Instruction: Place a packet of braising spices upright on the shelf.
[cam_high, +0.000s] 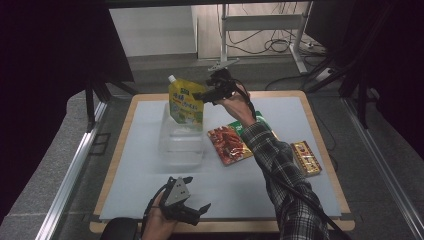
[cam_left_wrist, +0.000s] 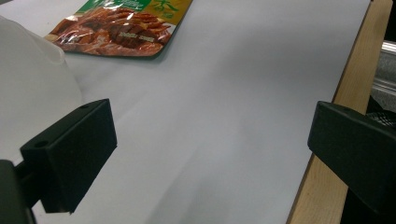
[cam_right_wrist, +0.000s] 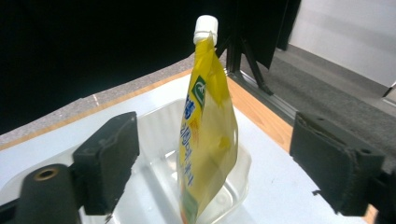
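The jaws of the right gripper (cam_high: 200, 95) stand wide apart with nothing clamped; the yellow spouted pouch (cam_right_wrist: 205, 135) stands between them but farther off, clear of both pads. That pouch stands upright in a clear plastic tub (cam_high: 181, 145) near the middle of the worktop (cam_high: 150, 200). The left gripper (cam_high: 192, 210) rests at the worktop's near edge, its jaws also wide and empty. Just right of the tub lies a red snack packet (cam_high: 229, 144), and farther right a small red-and-gold box (cam_high: 306, 158).
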